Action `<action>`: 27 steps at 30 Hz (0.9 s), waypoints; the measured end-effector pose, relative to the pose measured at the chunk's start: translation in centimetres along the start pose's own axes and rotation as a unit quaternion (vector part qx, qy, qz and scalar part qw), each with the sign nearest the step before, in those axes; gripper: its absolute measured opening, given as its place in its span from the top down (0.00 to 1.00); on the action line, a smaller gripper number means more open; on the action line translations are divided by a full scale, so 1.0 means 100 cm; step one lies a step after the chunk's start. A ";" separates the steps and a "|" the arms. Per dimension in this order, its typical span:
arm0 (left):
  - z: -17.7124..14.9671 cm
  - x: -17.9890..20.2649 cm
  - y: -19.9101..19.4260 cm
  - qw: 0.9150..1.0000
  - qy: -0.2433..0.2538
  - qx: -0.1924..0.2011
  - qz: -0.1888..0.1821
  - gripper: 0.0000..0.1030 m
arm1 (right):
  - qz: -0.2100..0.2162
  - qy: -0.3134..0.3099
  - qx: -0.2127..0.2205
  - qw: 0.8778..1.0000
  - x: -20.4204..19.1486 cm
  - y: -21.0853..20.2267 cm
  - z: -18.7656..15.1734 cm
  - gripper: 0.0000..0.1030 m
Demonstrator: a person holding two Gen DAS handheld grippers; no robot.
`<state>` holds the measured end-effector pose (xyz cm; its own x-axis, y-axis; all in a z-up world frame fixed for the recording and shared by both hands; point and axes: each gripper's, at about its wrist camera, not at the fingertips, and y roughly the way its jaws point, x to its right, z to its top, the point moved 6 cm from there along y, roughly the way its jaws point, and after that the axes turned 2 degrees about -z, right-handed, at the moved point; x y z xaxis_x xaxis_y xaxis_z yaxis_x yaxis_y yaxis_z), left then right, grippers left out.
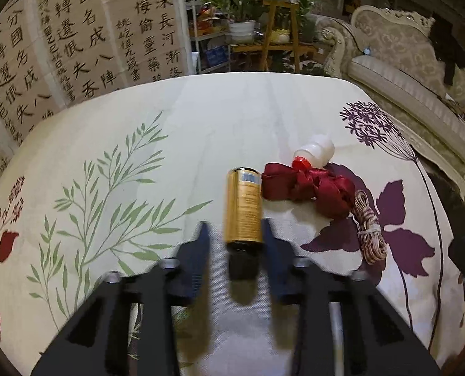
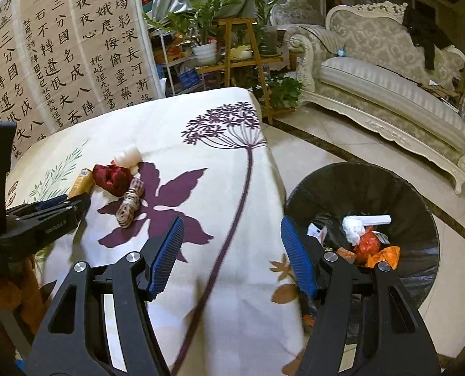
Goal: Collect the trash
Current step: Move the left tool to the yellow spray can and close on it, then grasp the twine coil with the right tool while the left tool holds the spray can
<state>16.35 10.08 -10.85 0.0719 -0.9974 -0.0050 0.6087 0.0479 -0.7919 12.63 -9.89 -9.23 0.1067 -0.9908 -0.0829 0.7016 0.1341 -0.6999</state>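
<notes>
Left wrist view: the left gripper [image 1: 235,235] straddles a gold bottle [image 1: 244,208] lying on the floral tablecloth [image 1: 107,131], jaws apart, right finger touching; red ribbon [image 1: 307,188], white bottle [image 1: 315,150], twine [image 1: 368,232] alongside. The right gripper [image 2: 230,244] gapes, empty, beside the trash bin [image 2: 420,206].

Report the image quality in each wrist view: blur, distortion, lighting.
Left wrist view: left gripper fingers and gold bottle smeared by motion blur; fisheye bows the tablecloth edge. Right wrist view: right gripper sharp, trash bin dark inside; corners vignetted.
</notes>
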 end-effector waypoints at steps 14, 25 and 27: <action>-0.006 -0.026 -0.017 1.000 -0.006 0.023 0.012 0.76 | 0.033 -0.039 -0.013 0.999 -0.056 0.017 0.006 0.39; -0.008 -0.047 -0.015 0.999 -0.015 0.026 0.023 0.76 | 0.044 -0.066 -0.044 0.996 -0.090 0.041 0.008 0.65; -0.009 -0.047 -0.012 0.999 -0.016 0.023 0.019 0.76 | 0.043 -0.070 -0.051 0.995 -0.094 0.045 0.007 0.73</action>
<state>14.50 14.70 -10.42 0.1201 -0.9927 -0.0145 0.6405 0.0886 -0.7628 15.26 0.00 -11.11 0.2658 -0.9627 -0.0502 0.6118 0.2087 -0.7629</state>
